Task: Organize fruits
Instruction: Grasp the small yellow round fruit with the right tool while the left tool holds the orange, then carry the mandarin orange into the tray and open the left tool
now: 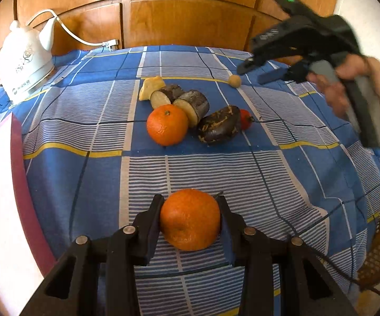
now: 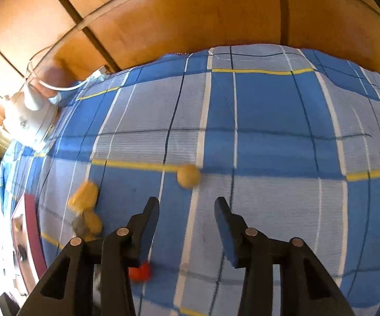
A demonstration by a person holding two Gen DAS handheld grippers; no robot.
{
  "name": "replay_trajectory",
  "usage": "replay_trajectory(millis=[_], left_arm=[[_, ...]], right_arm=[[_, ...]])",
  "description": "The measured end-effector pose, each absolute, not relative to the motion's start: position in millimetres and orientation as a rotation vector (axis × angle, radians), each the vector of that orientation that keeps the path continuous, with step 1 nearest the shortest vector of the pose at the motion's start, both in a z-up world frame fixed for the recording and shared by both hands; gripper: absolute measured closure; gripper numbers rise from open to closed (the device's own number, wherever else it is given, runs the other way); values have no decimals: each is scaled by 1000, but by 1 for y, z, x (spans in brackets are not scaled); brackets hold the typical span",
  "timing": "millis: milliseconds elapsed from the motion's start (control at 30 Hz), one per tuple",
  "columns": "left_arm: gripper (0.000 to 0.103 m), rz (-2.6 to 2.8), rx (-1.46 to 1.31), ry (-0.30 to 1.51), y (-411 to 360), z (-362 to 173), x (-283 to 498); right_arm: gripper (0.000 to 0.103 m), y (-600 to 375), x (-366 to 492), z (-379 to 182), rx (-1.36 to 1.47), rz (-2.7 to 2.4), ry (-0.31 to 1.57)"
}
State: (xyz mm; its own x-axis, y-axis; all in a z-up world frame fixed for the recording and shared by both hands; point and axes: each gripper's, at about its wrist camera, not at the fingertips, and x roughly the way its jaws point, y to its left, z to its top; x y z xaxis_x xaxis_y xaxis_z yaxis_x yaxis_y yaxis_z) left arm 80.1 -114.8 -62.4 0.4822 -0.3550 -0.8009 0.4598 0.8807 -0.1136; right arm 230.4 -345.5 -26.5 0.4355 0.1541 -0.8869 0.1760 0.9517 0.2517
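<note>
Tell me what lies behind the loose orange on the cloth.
Behind the loose orange sit two cut dark-skinned pieces showing pale faces and a yellow chunk. The orange hides the nearer piece's lower edge; whether they touch cannot be told.

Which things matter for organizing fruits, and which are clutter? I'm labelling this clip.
Job: round orange gripped in left tool; second orange; dark cut pieces; small tan ball; small red fruit.
Clutter: white ceramic kettle; blue checked tablecloth.

The left wrist camera sits low over the near tabletop [image 1: 216, 158], facing the wooden wall. The right one hovers closer in. Both catch the small tan ball [image 1: 235, 81] [image 2: 188, 175].
</note>
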Motion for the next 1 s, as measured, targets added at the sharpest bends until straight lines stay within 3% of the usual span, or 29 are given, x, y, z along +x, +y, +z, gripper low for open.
replay_trajectory(millis=[200, 233, 267, 667, 1000], left_arm=[[63, -501, 113, 945, -114, -63, 81], [63, -500, 113, 945, -114, -63, 81], [63, -501, 112, 946, -114, -63, 81], [62, -494, 110, 941, -115, -62, 81], [63, -488, 135, 944, -118, -61, 81]], right_arm=[[60, -336, 261, -50, 276, -44, 1188], [73, -334, 261, -49, 246, -58, 1176], [79, -332, 261, -48, 221, -63, 1172], [79, -331, 193, -32, 101, 106, 1232], [79, -335, 163, -51, 90, 136, 1254]])
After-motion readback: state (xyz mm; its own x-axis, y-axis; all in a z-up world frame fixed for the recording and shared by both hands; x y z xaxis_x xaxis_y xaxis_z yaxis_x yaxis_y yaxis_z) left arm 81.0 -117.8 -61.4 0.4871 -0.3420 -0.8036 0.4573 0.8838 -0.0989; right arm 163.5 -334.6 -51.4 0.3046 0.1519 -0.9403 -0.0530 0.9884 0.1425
